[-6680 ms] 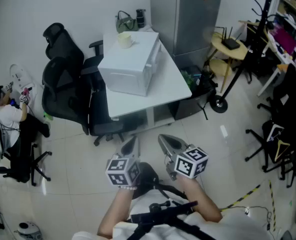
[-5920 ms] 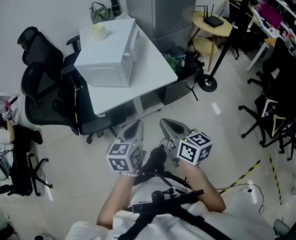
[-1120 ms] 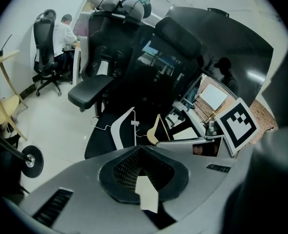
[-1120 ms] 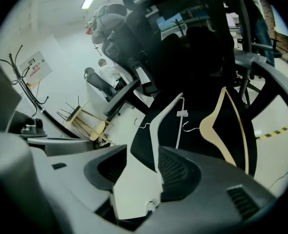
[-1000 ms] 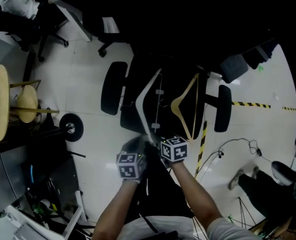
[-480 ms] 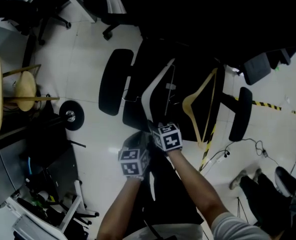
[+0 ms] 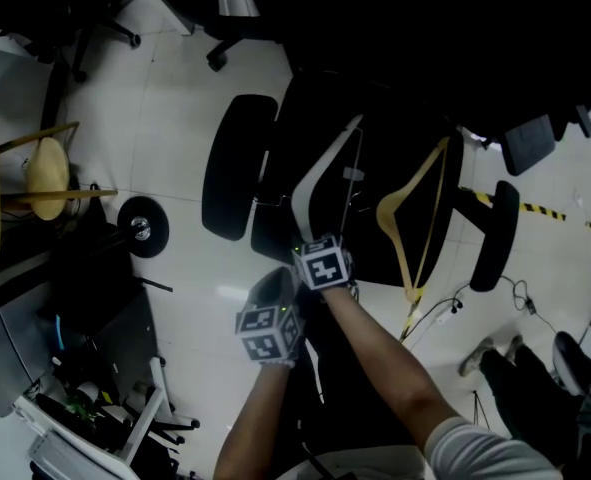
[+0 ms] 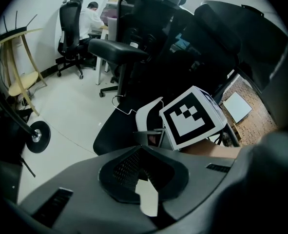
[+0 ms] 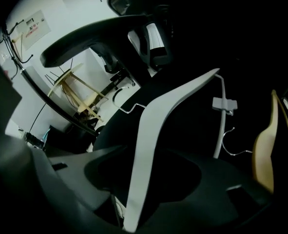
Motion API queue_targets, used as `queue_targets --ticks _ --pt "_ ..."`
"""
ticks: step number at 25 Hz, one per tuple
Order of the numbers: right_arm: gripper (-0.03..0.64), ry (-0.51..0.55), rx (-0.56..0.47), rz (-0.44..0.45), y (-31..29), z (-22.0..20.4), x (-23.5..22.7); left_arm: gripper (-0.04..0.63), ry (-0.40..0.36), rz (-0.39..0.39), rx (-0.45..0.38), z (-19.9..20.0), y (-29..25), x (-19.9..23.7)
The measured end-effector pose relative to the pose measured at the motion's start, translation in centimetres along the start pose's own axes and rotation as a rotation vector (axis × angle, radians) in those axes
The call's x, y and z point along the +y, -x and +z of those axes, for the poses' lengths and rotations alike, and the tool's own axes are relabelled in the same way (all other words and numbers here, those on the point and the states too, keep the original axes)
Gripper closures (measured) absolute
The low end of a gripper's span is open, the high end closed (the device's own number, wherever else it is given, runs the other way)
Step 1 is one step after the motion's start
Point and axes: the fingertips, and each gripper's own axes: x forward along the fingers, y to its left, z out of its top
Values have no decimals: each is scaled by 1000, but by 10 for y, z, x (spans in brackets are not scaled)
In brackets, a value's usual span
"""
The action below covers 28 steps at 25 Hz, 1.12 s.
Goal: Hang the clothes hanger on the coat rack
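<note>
A white hanger [image 7: 320, 173] lies on the seat of a black office chair [image 7: 375, 138], and a wooden hanger [image 7: 415, 213] lies to its right. My right gripper [image 7: 313, 236] is at the near end of the white hanger. In the right gripper view that hanger's arm [image 9: 153, 130] runs down between the jaws of the right gripper [image 9: 141, 184], which close against it. My left gripper [image 7: 278, 286] hangs shut and empty just behind and to the left. The coat rack's round base [image 7: 135, 230] stands on the floor at the left.
The chair's armrests [image 7: 225, 178] [image 7: 485, 233] flank the seat. A wooden stool [image 7: 45, 178] stands by the coat rack's base. Cables [image 7: 455, 303] and yellow-black tape [image 7: 535, 211] lie on the floor at the right. More black chairs [image 8: 119, 52] stand beyond.
The person has turned from the white desk to the chair. In the last second my right gripper went forward onto the white hanger's near end; the left stayed back.
</note>
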Motion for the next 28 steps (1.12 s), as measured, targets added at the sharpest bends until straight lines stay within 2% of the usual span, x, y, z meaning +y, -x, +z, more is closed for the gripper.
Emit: queue_targets --ticks 5,8,14,18,24,28 --pt "422 36 6 -13 -7 -3 -1 604 60 25 -19 -3 3 21" --pt "456 9 2 -12 -5 -4 -1 606 80 40 -26 -8 6 32" --pt "480 -92 -25 -25 2 0 -7 606 130 70 -30 -7 34 48" --pt "480 -106 -29 -25 18 -6 -4 604 110 62 -54 -1 48 51" --pt "482 -144 -100 25 55 -8 9 604 59 14 -83 2 64 32" --pt "482 -157 -143 50 86 -11 20 606 42 -8 -123 -3 94 22"
